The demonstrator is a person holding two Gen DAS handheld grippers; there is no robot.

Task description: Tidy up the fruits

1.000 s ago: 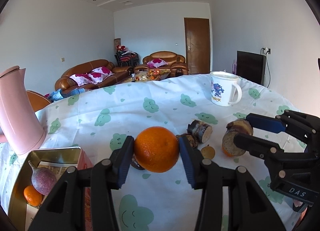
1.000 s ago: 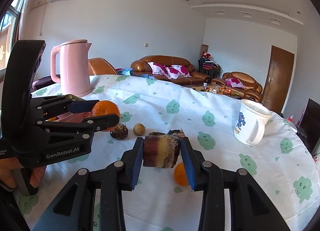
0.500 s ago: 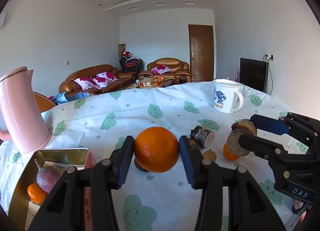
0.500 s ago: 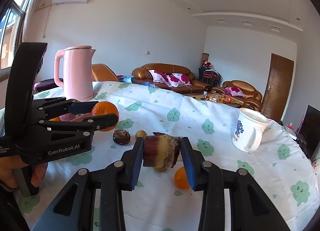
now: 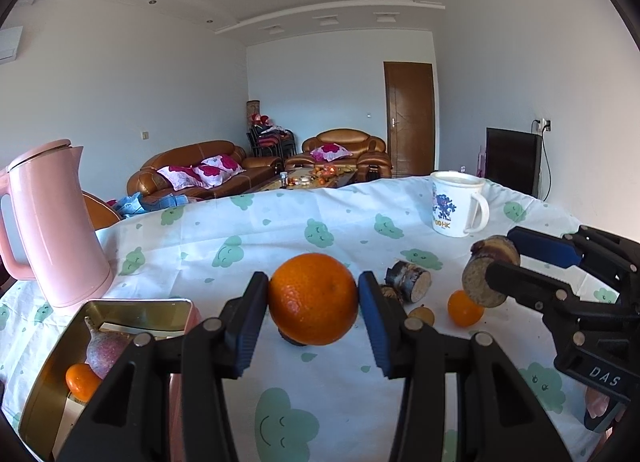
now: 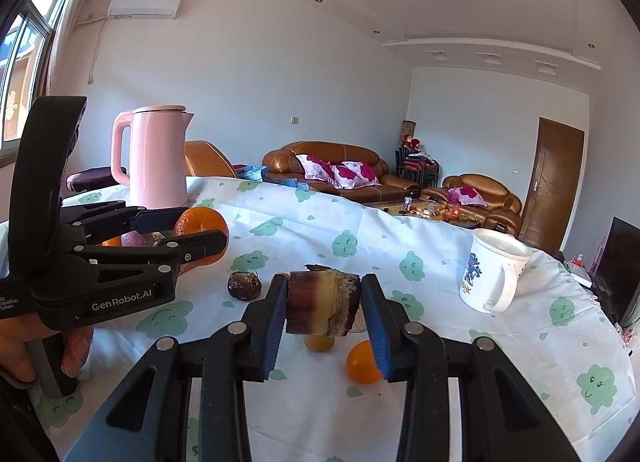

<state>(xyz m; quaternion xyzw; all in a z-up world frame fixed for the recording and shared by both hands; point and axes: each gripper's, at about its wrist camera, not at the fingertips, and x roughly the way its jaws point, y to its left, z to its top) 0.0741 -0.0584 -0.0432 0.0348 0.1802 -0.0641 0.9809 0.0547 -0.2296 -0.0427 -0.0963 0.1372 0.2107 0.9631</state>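
Two fruits already lie in the gold tin (image 5: 44,394), while the left gripper (image 5: 313,304) clamps an orange (image 5: 313,298), the right gripper (image 6: 324,308) clamps a sugarcane piece (image 6: 322,302), and several fruits wait on the tablecloth (image 5: 280,230).

This is a home, in the living room. Far across the room stand brown leather sofas (image 5: 192,166) with pink flower pillows (image 6: 340,174), and a low table (image 6: 432,212) with snacks sits between them. Near us is a table under a white cloth (image 5: 280,230) with green cloud faces (they smile). A pink kettle (image 5: 52,222) stands on the left, a white mug (image 5: 456,204) on the right. A wooden door (image 5: 410,118) is shut.
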